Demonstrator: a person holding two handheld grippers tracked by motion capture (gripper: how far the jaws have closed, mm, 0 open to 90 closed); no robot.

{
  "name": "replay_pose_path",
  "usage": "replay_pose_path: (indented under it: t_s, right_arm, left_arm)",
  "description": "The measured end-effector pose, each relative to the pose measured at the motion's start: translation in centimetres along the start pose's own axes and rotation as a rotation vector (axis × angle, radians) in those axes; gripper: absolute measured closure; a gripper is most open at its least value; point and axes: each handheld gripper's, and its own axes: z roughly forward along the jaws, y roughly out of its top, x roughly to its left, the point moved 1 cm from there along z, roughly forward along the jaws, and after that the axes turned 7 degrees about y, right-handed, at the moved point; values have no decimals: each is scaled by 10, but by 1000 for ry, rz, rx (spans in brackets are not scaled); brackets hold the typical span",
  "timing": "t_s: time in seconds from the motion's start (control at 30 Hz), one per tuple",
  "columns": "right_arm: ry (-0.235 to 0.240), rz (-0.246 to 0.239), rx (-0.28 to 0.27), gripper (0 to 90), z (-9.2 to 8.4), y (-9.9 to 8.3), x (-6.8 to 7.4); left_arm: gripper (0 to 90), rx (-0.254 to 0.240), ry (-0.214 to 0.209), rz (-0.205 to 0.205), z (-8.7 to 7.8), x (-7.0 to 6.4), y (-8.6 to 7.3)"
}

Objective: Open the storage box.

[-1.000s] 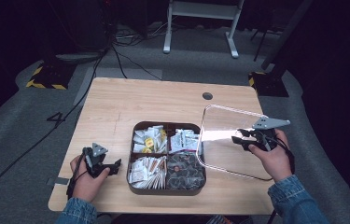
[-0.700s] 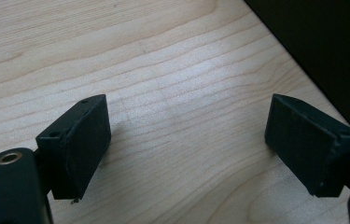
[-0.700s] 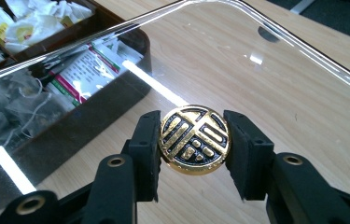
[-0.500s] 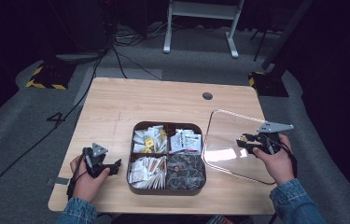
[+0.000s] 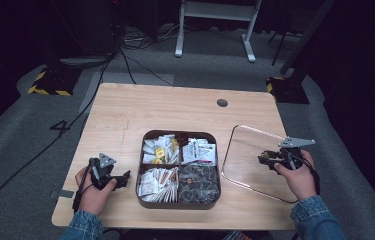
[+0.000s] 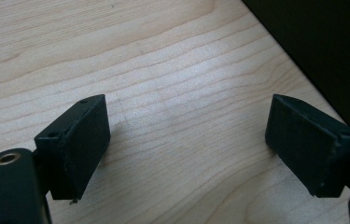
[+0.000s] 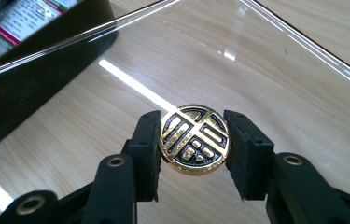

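Dark room, grey floor; pale wood counter [image 5: 125,115] carries a dark four-compartment tray [image 5: 178,194] of packets near its front edge. Left of tray: left tongs [image 5: 116,180] rest low, spread wide, nothing between them. Right of tray: clear lid [image 5: 245,150] lies flat on the counter, just beside the tray wall. Right tongs [image 7: 195,154] clamp its gold-and-black round knob [image 7: 195,139]. Likely release here; open counter lies behind the tray.
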Motion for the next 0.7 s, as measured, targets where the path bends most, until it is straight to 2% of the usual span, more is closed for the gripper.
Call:
replay_pose_path:
  t_s: [0.23, 0.5, 0.7]
  right_arm:
    - [7, 12, 9, 589, 6, -14, -4]
    - [26, 0, 16, 589, 17, -26, 1]
    - [33, 16, 24, 589, 23, -38, 2]
  left_arm:
    - [145, 2, 2, -2, 0, 0, 0]
    - [144, 3, 2, -2, 0, -1, 0]
    - [144, 0, 9, -6, 0, -2, 0]
